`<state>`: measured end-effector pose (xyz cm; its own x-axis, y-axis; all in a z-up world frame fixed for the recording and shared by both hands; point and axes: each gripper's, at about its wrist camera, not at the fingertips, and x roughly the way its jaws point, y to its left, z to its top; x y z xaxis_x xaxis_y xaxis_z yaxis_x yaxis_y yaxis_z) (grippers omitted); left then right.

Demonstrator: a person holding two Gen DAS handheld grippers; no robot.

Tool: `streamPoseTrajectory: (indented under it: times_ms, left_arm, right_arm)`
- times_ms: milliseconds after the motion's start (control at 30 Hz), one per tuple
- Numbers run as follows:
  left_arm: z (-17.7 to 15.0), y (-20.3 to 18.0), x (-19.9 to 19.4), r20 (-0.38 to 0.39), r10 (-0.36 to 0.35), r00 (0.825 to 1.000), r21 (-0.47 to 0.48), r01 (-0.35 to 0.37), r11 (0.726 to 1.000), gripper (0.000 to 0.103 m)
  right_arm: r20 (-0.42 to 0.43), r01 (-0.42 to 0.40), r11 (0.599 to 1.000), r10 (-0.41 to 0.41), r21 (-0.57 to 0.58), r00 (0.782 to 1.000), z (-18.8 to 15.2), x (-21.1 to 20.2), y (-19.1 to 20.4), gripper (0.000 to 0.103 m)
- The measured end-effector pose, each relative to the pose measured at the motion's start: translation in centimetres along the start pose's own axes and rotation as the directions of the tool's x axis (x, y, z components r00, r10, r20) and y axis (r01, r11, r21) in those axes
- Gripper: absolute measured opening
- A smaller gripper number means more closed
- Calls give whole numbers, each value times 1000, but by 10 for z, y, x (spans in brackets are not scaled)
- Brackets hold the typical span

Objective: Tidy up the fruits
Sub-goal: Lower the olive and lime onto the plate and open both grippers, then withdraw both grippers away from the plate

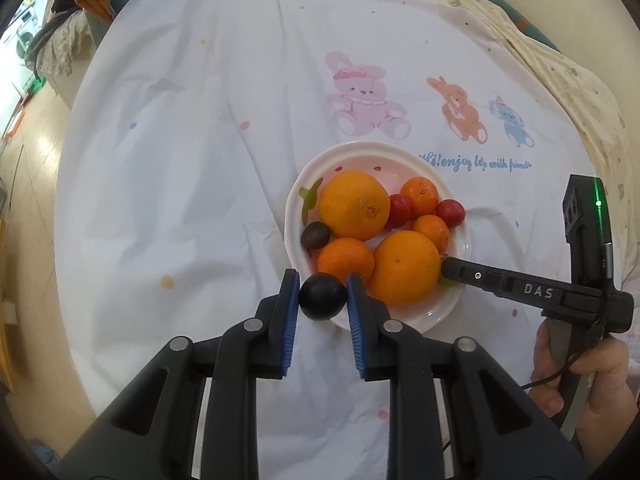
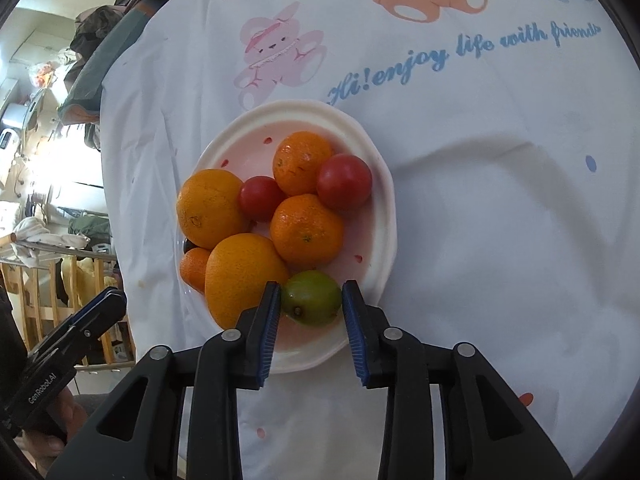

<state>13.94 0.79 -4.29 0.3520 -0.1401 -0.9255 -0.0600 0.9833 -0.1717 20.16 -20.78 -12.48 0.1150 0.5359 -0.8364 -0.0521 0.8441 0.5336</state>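
Fruits fill the white plate point(image 1: 460, 300) on the cloth-covered table point(image 1: 200, 160): two large oranges point(image 1: 354, 205), smaller mandarins point(image 2: 306, 227), two red fruits point(image 2: 344, 182) and a dark plum point(image 1: 315, 235). The left gripper point(image 1: 323, 298) pinches a black plum point(image 1: 322, 297) at the plate's near rim. The right gripper point(image 2: 310, 300) straddles a green fruit point(image 2: 311, 298) resting on the plate's near edge; its left pad touches the fruit, the right pad stands just clear.

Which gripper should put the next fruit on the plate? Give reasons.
Left. The left gripper is shut on a dark plum right at the plate rim; the green fruit between the right gripper pads already seems to rest on the plate.
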Motion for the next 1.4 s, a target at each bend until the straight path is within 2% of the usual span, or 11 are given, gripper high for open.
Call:
streamPoseTrajectory:
  times_ms: [167, 467, 567, 733, 800, 933, 967, 1133, 1233, 1300, 1400]
  left_arm:
    - [-4, -3, 7, -19, 6, 1000, 19, -6, 1000, 20]
    - [-21, -38, 48, -102, 16, 995, 111, -5, 994, 20]
    - [-21, -43, 57, -111, 39, 993, 125, -25, 992, 21]
    - [-21, -45, 63, -105, 33, 994, 132, -19, 991, 22]
    - [-23, -47, 63, -107, 51, 993, 149, -35, 988, 31]
    - [-24, -51, 54, -91, 26, 995, 156, -11, 988, 71]
    - [-25, -51, 51, -86, 26, 996, 160, -12, 987, 76]
    - [-28, -44, 24, -43, 39, 998, 147, -33, 989, 76]
    - [-28, -33, -1, 21, 64, 998, 111, -66, 992, 76]
    - [-31, -27, -17, 62, 64, 996, 94, -70, 993, 77]
    - [-42, -19, -42, 141, 75, 987, 81, -87, 993, 88]
  right_arm:
    - [55, -17, 1000, 17, -2, 998, 0, -18, 2, 60]
    - [193, -62, 998, 55, 30, 980, -13, -83, -3, 65]
    - [243, -42, 999, 35, 22, 969, -21, -100, -4, 65]
    - [248, -53, 998, 46, 23, 968, -21, -102, -9, 65]
    - [244, -43, 999, 34, 30, 969, -20, -101, -9, 65]
    - [226, -39, 999, 34, 20, 973, -19, -96, -6, 65]
    - [222, -32, 999, 29, 10, 975, -20, -95, -4, 65]
    - [220, -15, 1000, 20, -26, 975, -23, -97, 4, 65]
    - [237, 27, 997, -9, -73, 971, -30, -102, 14, 82]
    - [267, 57, 994, -31, -92, 963, -40, -107, 18, 85]
    - [268, 65, 992, -35, -105, 963, -54, -107, 20, 88]
